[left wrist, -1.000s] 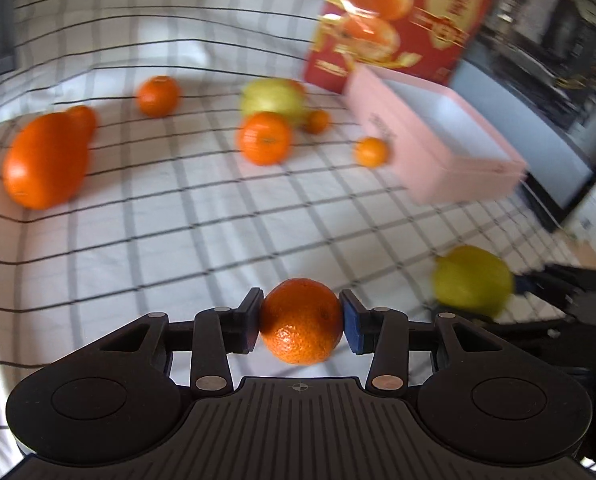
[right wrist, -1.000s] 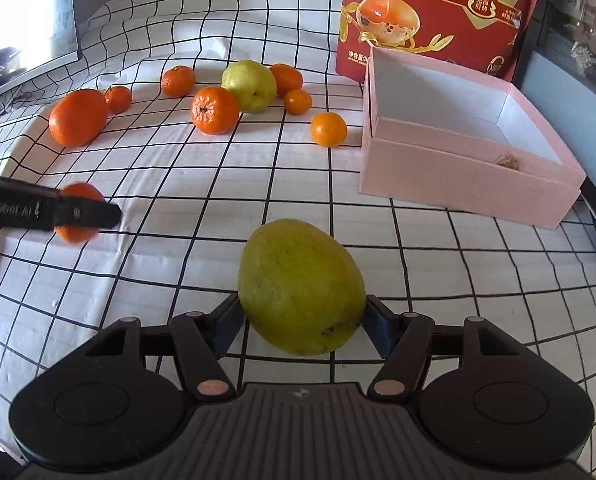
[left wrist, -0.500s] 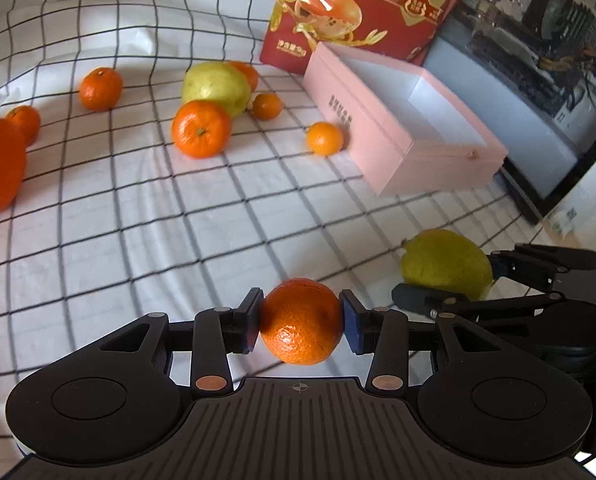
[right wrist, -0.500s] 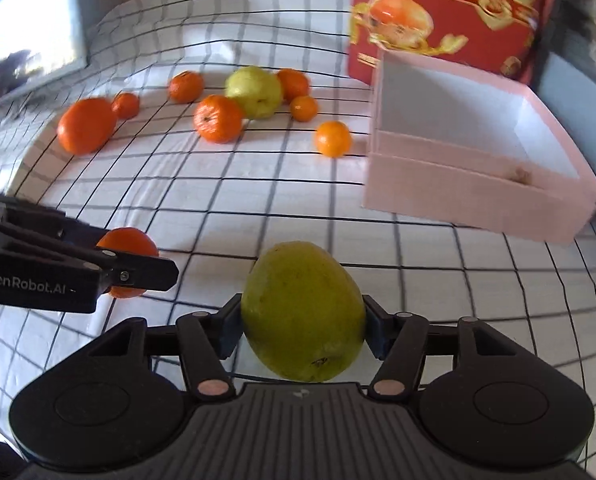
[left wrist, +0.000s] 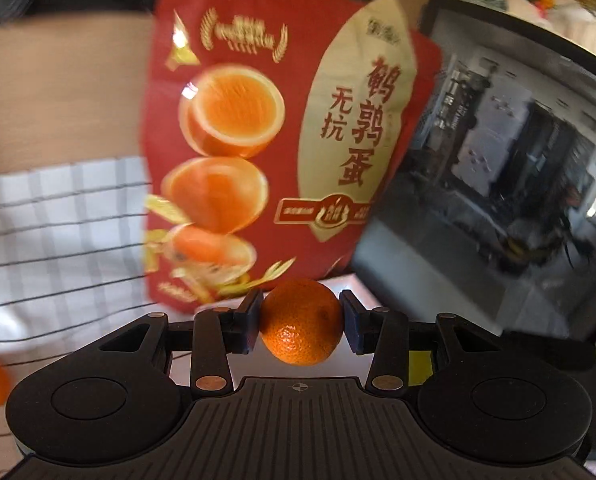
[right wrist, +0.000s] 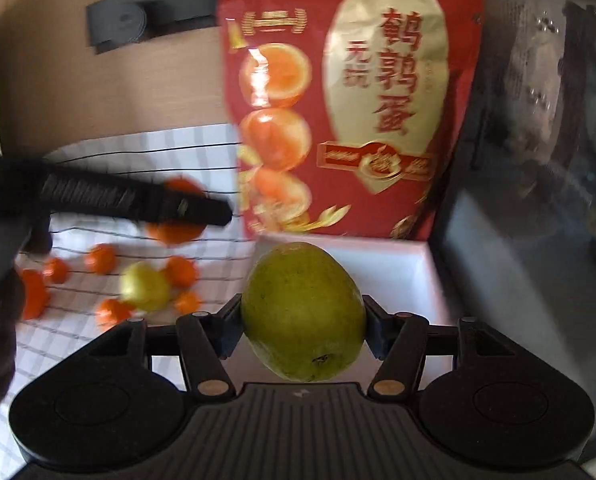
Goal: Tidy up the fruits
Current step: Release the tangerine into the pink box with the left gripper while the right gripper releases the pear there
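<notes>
- Between the pads of the left gripper [left wrist: 301, 326] sits a small orange mandarin [left wrist: 301, 326], both blue pads pressed against its sides, so the jaws are closed on it and it hangs clear of the cloth.
- Behind it stands a red snack bag [left wrist: 258, 140] with printed orange halves, and a pale strip of the pink box [left wrist: 330, 282] shows just below the bag.
- On the right side, the right gripper [right wrist: 303, 318] is clamped on a green pear-like fruit [right wrist: 303, 312], held over the white inside of the pink box [right wrist: 398, 272] (whether it touches the floor of the box I cannot tell).
- Left of that view, the left gripper's black finger [right wrist: 138, 200] crosses in front of its mandarin [right wrist: 174, 232].
- Further back, loose fruits [right wrist: 146, 286] lie on the checked cloth [right wrist: 78, 320], blurred: several oranges around one yellow-green fruit.
</notes>
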The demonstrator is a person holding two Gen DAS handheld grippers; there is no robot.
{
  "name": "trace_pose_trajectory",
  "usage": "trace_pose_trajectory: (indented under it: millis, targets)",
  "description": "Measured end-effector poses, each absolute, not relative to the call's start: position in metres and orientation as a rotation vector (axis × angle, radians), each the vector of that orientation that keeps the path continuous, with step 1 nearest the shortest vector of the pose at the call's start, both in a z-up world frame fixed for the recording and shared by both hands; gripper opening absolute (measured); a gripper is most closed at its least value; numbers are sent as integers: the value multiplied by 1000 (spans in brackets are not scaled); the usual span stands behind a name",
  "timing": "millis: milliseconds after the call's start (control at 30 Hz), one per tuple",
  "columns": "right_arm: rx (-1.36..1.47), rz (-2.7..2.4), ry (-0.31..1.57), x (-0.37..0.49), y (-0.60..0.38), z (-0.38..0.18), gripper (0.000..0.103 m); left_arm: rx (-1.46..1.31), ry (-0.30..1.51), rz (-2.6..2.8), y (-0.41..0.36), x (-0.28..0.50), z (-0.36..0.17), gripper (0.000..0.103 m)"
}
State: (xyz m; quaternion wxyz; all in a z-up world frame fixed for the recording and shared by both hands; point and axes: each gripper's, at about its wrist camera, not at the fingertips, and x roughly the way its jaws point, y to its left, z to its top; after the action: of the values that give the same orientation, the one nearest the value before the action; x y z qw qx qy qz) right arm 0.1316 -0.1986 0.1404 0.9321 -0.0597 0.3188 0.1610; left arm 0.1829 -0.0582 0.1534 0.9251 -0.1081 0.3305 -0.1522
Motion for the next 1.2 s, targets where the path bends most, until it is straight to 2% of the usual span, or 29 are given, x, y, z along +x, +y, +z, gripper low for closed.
trace_pose_trajectory:
  millis: [100, 233, 433, 600, 867, 1033, 1200]
  targets:
    - [-119, 333, 707, 165, -204, 129, 60, -225, 742, -259, -71, 219, 134, 46]
    - [-118, 338, 796, 193, -204, 100, 60, -234, 709, -217, -71, 219, 129, 46]
    - [-136, 370, 903, 212, -190, 64, 60, -263, 663, -150, -38, 159, 131, 46]
    - [-263, 344, 953, 218, -166, 41, 60, -273, 683, -48, 5, 84, 111, 46]
    - [-344, 327, 993, 217, -152, 36, 59, -429, 785, 87, 65, 4, 67, 46]
    - [-342, 299, 971, 215, -152, 45, 66, -477, 774, 125, 84, -20, 57, 46]
    - [-305, 292, 911, 194, -160, 67, 71, -414, 790, 124, 86, -31, 53, 46]
